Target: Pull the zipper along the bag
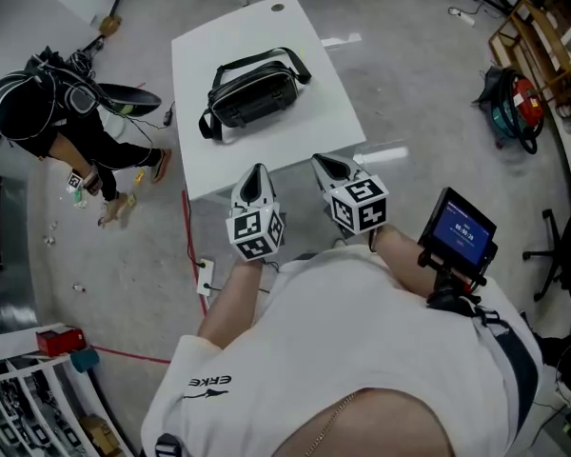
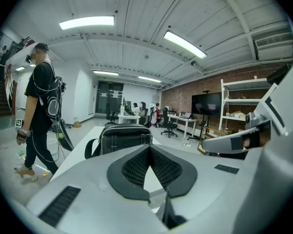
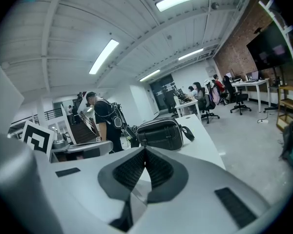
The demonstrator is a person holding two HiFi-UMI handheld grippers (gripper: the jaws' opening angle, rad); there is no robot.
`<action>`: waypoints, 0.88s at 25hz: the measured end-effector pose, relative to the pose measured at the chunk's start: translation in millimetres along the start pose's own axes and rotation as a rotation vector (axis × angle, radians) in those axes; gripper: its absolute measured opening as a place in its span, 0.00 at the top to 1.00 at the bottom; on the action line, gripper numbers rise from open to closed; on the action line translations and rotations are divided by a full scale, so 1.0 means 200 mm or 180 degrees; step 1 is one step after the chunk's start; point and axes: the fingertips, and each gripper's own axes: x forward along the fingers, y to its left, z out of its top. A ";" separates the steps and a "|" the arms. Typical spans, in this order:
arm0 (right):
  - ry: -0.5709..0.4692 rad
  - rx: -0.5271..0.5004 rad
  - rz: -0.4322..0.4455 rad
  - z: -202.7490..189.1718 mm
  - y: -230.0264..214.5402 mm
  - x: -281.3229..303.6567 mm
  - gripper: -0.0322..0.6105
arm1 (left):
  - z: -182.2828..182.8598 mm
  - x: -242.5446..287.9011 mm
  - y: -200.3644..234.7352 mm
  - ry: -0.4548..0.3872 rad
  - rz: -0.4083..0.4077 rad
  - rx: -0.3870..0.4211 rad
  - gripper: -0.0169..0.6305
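A black bag [image 1: 252, 91] with a strap lies on the white table [image 1: 290, 27], near its middle. Both grippers hover at the table's near edge, short of the bag and touching nothing. My left gripper [image 1: 257, 171] points at the bag's left half, and in the left gripper view its pads meet at the tip [image 2: 149, 147], shut and empty, with the bag [image 2: 124, 138] ahead. My right gripper [image 1: 325, 163] is beside it; its jaws [image 3: 145, 150] are also shut with nothing between them, and the bag [image 3: 161, 133] lies ahead. I cannot make out the zipper pull.
A person [image 1: 57, 112] in black with cables stands left of the table. A red cable [image 1: 188, 246] and a socket box lie on the floor by the table's near left corner. A small screen [image 1: 462, 234] is mounted at my right arm. Bags [image 1: 509, 103] sit on the floor at right.
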 end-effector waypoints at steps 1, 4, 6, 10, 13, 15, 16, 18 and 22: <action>0.0000 -0.0002 0.0004 0.00 0.01 0.00 0.94 | 0.01 -0.01 0.00 -0.0004 -0.0015 0.0003 0.97; 0.0009 -0.0051 0.0010 0.00 0.07 -0.02 0.94 | 0.02 -0.04 0.02 -0.0035 -0.0037 -0.0017 0.97; 0.0015 -0.0089 -0.0001 0.01 0.11 -0.01 0.94 | 0.02 -0.07 0.05 -0.0043 -0.0047 -0.0041 0.97; 0.0021 -0.0109 -0.0039 -0.01 0.25 -0.01 0.94 | 0.01 -0.17 0.14 -0.0041 -0.0091 -0.0041 0.97; 0.0025 -0.0117 -0.0051 -0.01 0.27 -0.01 0.94 | 0.01 -0.18 0.15 -0.0033 -0.0117 -0.0030 0.97; 0.0040 -0.0111 -0.0057 -0.02 0.24 -0.01 0.94 | 0.01 -0.17 0.14 -0.0029 -0.0138 -0.0019 0.97; 0.0048 -0.0104 -0.0059 -0.03 0.24 -0.01 0.94 | 0.00 -0.16 0.13 -0.0024 -0.0148 -0.0016 0.97; 0.0064 -0.0089 -0.0067 -0.04 0.23 -0.01 0.94 | 0.00 -0.15 0.12 -0.0005 -0.0165 -0.0016 0.97; 0.0114 -0.0047 -0.0095 -0.06 0.21 -0.02 0.94 | -0.02 -0.14 0.10 0.0043 -0.0182 -0.0041 0.97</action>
